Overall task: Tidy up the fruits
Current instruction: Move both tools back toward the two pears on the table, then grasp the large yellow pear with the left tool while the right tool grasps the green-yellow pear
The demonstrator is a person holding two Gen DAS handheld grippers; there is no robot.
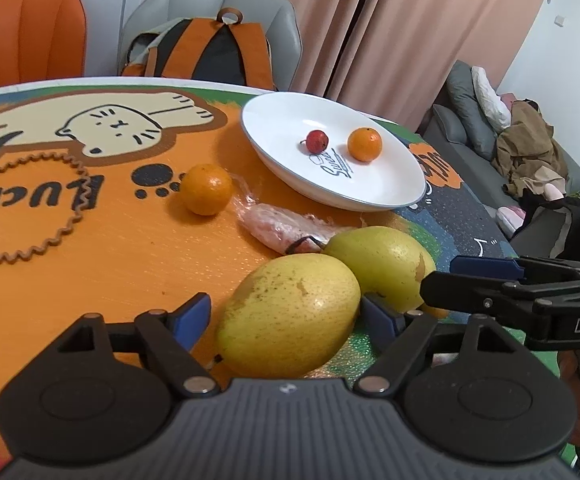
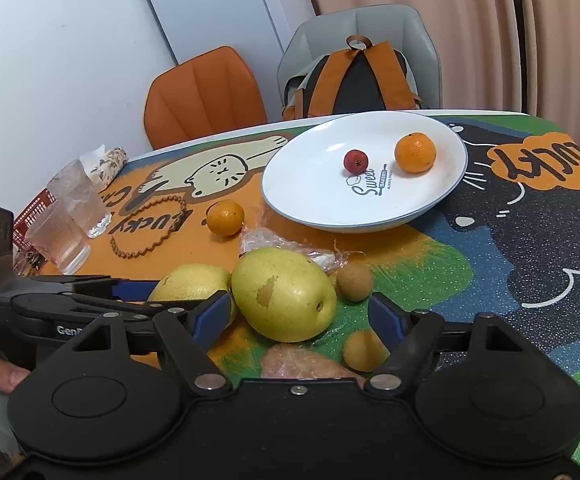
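A white plate (image 1: 282, 120) (image 2: 314, 208) holds a small red fruit (image 1: 316, 140) (image 2: 356, 161) and an orange (image 1: 364, 144) (image 2: 415, 152). A second orange (image 1: 206, 189) (image 2: 225, 218) lies on the mat left of the plate. Two yellow pears lie side by side. My left gripper (image 1: 290, 314) is open, its blue pads on either side of the near pear (image 1: 290, 316) (image 2: 190, 282). My right gripper (image 2: 298, 316) (image 1: 466, 276) is open around the other pear (image 2: 284, 294) (image 1: 382, 264). Two small brown fruits (image 2: 354, 281) (image 2: 364, 350) lie by its right pad.
Crumpled plastic wrap (image 1: 282, 226) (image 2: 290, 248) lies between the pears and the plate. Two glasses (image 2: 66, 232) and a bead loop (image 2: 150, 228) stand at the left. An orange chair (image 2: 202, 96) and a grey chair with a backpack (image 1: 210, 52) are behind the table.
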